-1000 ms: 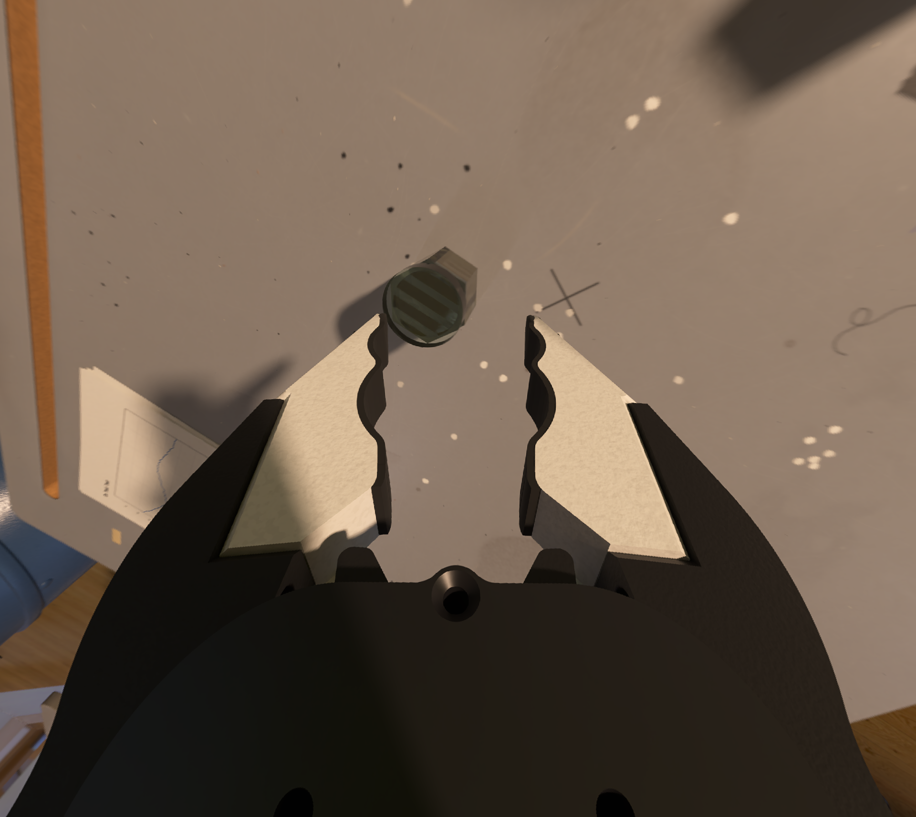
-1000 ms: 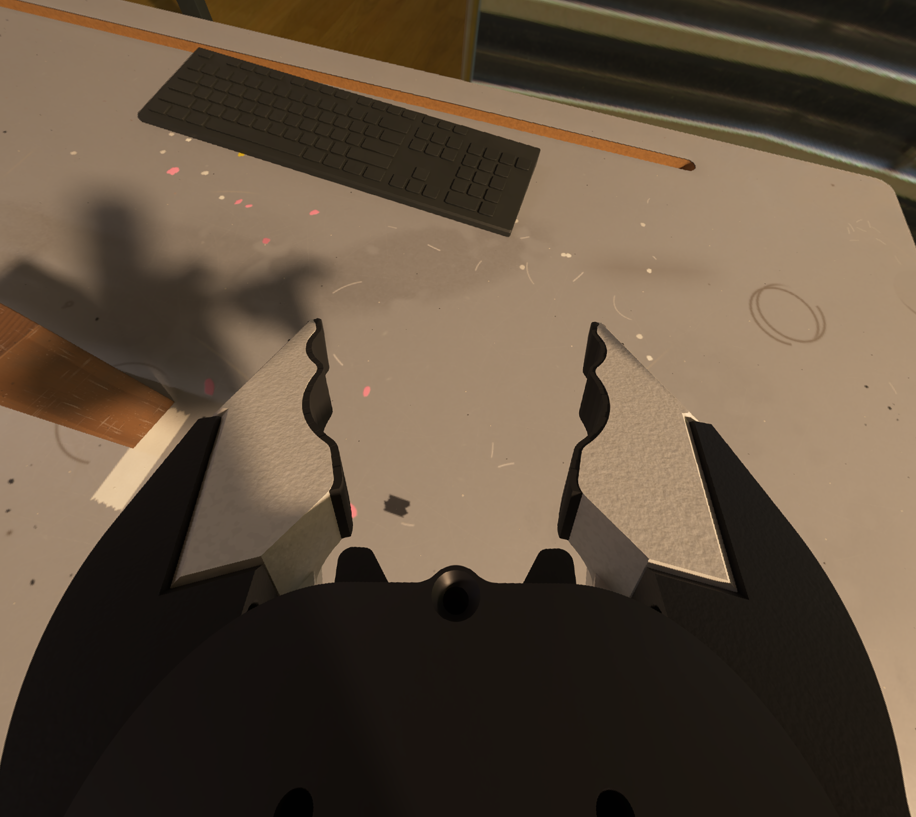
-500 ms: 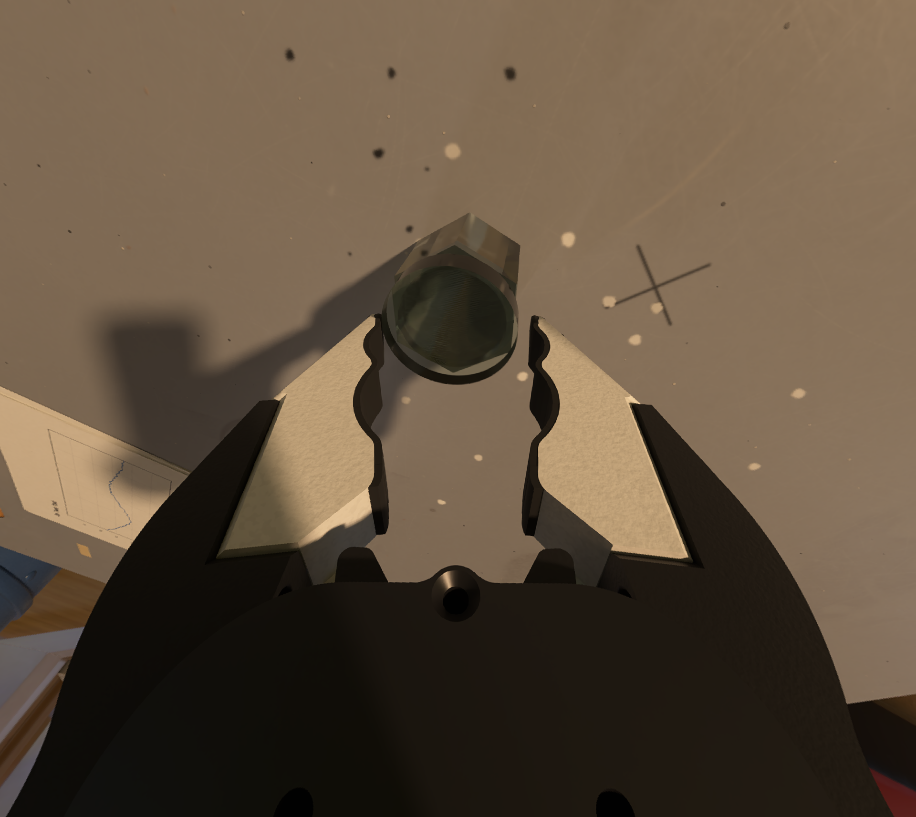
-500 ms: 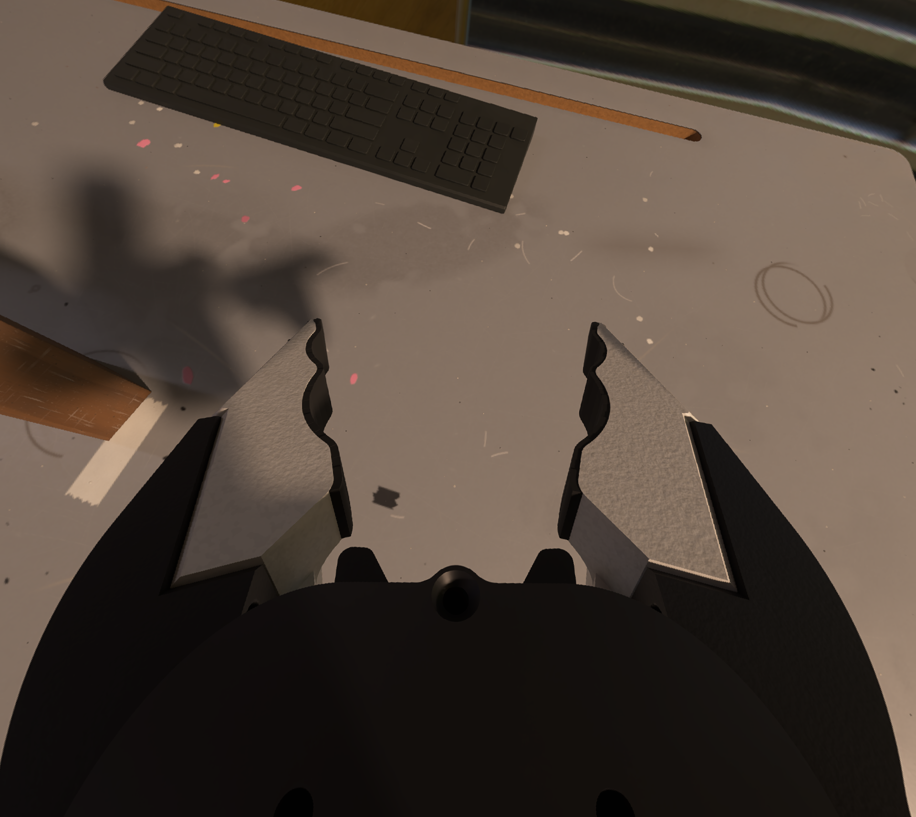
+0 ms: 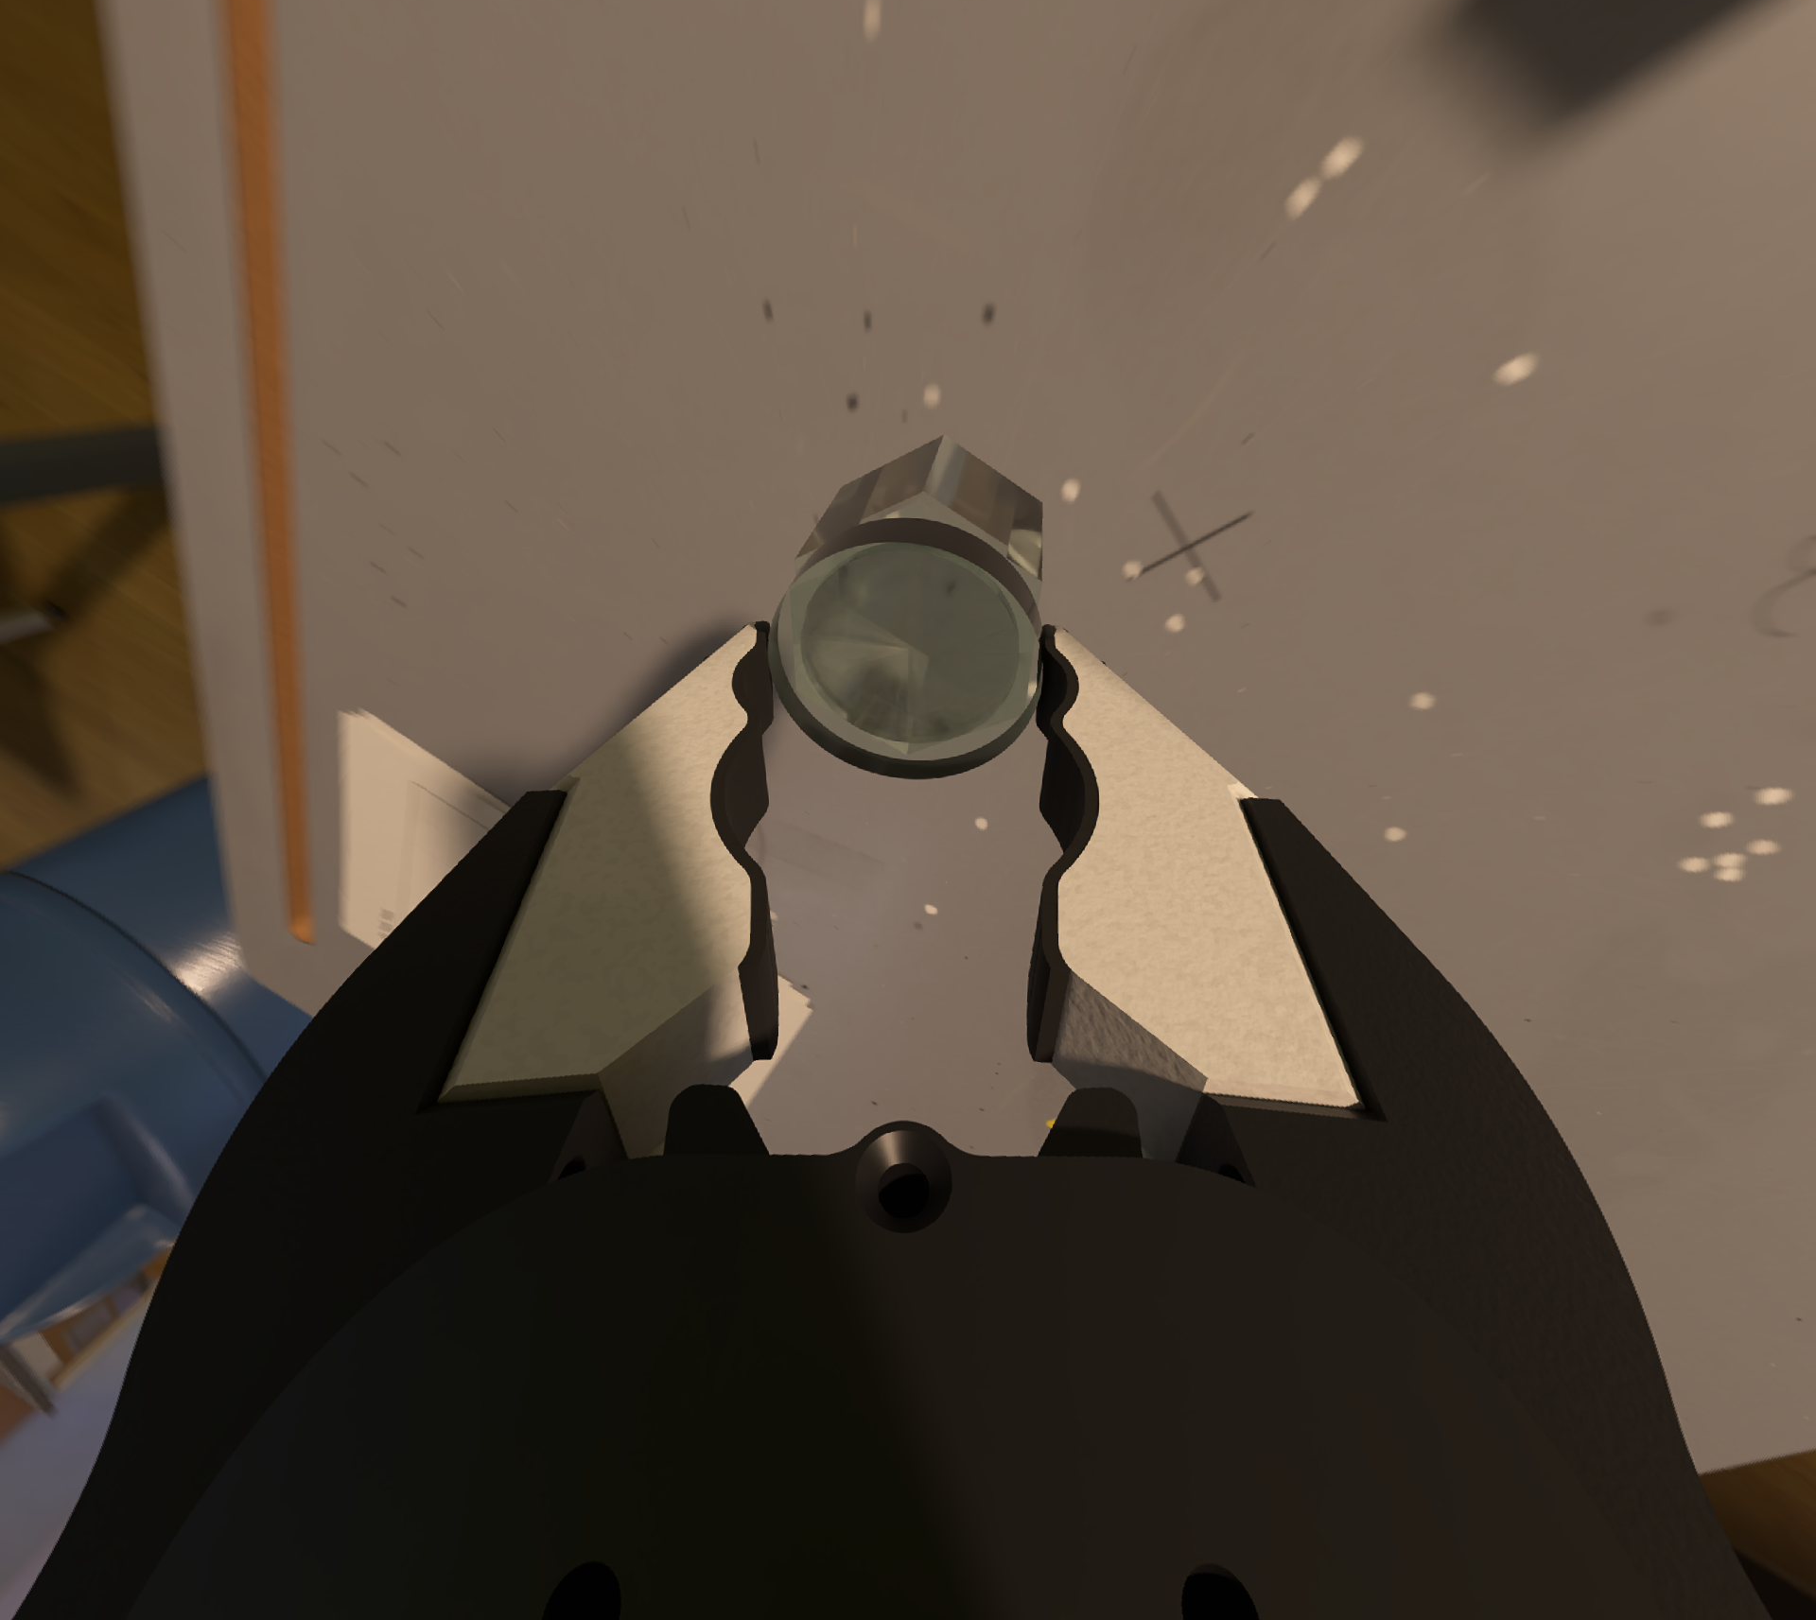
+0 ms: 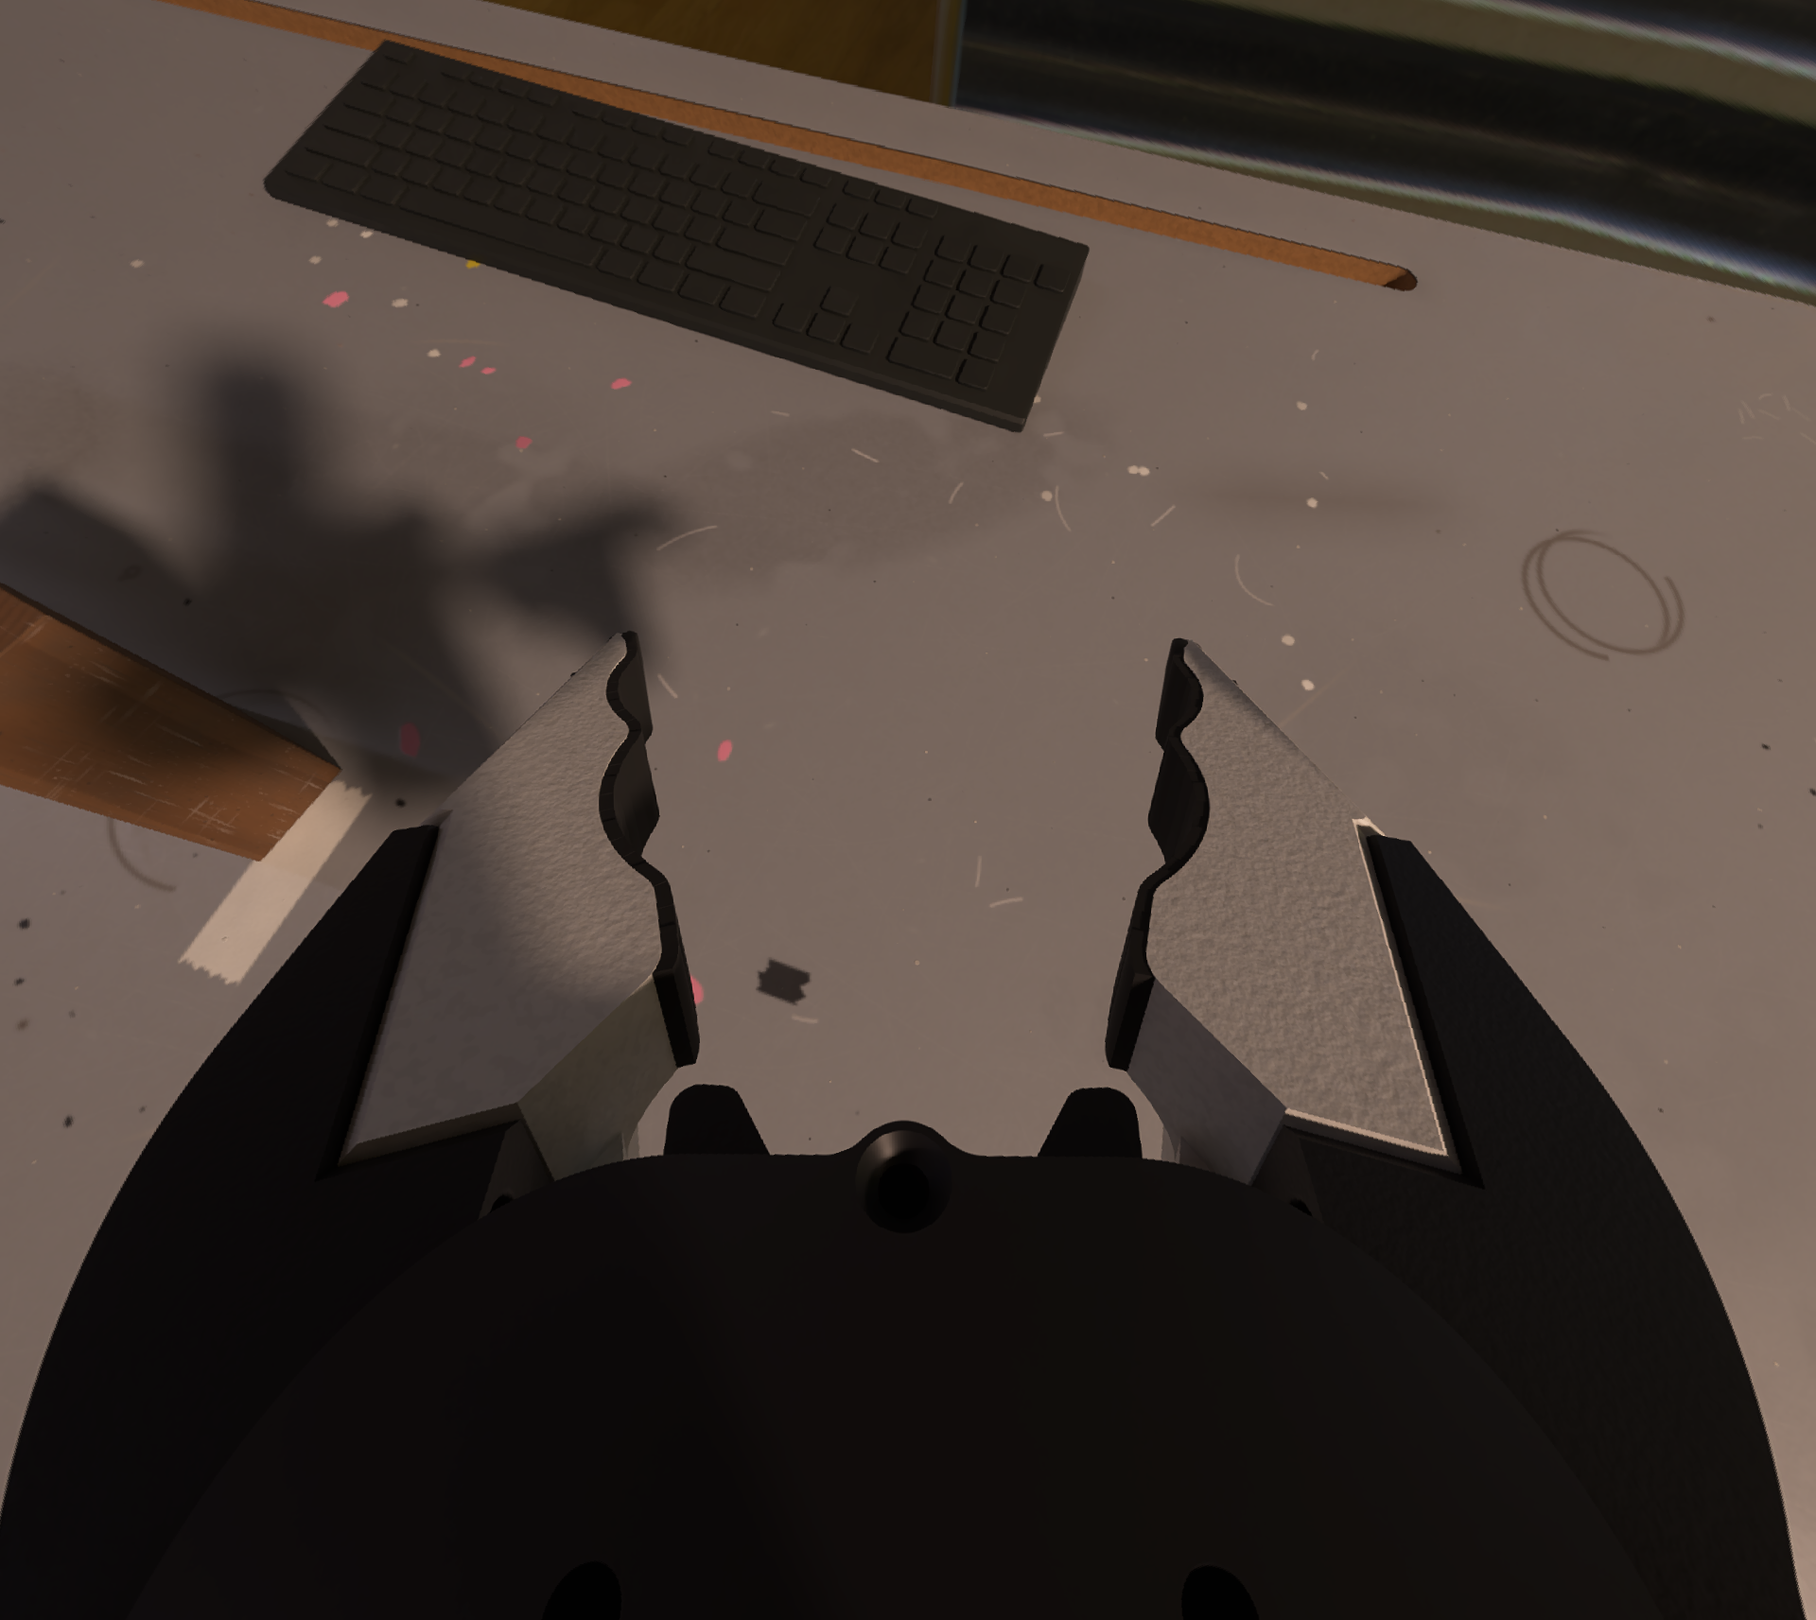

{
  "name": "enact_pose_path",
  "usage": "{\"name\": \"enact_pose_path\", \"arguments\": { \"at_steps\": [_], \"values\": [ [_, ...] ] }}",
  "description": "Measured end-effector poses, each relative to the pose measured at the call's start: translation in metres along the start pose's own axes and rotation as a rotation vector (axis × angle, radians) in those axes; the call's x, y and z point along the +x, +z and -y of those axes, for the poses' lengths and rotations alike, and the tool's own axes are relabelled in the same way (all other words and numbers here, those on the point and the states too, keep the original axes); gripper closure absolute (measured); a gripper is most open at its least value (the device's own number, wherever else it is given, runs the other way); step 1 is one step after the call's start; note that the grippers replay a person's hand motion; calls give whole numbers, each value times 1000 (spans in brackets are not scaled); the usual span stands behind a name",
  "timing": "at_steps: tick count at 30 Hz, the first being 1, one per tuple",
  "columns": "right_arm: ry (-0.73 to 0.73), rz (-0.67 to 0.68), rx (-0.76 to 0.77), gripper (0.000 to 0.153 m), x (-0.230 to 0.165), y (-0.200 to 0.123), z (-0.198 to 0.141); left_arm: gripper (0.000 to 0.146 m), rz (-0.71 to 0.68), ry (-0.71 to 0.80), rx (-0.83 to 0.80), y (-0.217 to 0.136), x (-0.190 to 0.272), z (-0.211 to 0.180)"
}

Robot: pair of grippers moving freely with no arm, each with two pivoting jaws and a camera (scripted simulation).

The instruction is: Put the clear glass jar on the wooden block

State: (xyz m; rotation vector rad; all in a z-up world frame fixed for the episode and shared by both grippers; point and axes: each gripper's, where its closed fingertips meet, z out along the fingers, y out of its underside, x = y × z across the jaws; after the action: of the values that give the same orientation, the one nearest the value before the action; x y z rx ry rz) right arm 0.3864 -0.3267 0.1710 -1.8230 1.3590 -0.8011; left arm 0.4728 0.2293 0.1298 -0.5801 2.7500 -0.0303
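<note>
Left wrist view: left claw (image 5: pixel 902 657) grips the clear glass jar (image 5: pixel 909 661) at its fingertips above the bench (image 5: pixel 590 197); a level, steady carry toward the wooden block (image 6: pixel 128 747) looks wise, while the right claw (image 6: pixel 902 649) gapes wide, empty.

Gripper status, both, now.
Left gripper: shut on the glass jar, gripped at its lid.
Right gripper: open, holding nothing.

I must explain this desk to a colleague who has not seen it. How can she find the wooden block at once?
Start at the grey table and its black keyboard near the far edge. Come nearer and to the left: the wooden block lies flat there, beside a strip of pale tape. It is the only brown, wood-grained slab on the grey top.
</note>
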Motion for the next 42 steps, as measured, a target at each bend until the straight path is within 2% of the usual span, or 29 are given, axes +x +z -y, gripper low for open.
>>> {"name": "enact_pose_path", "arguments": {
  "at_steps": [2, 5, 8, 11, 15, 25, 32, 36, 39, 42],
  "values": [
    [0, 5, 7, 49, -1, -2, 2, 92, 34, 52, 84, -40, 10, 29],
    [-1, 11, 10, 49, -2, -3, 2, 92, 17, 164, 225, -93, 51, 89],
    [3, 17, 9, 49, -3, -5, 2, 92, -13, 302, 309, -120, 109, 146],
    [8, 23, 11, 49, -2, -6, 1, 92, -56, 429, 304, -121, 166, 186],
    [13, 29, 8, 49, 0, -8, -1, 92, -39, 554, 212, -101, 206, 211],
    [10, 52, -9, 49, -3, -5, -3, 92, -47, 637, 122, -76, 228, 227],
    [11, 56, -19, 49, -3, -3, -5, 91, -97, 596, 178, -74, 228, 231],
    [3, 60, -23, 49, -5, -3, -5, 87, -123, 510, 342, -93, 224, 234],
    [-1, 66, -13, 49, -7, -4, -3, 87, -153, 301, 573, -109, 215, 232],
    [-7, 73, -3, 49, -11, -5, 1, 87, -276, 19, 752, -98, 218, 219]
  ]
}}
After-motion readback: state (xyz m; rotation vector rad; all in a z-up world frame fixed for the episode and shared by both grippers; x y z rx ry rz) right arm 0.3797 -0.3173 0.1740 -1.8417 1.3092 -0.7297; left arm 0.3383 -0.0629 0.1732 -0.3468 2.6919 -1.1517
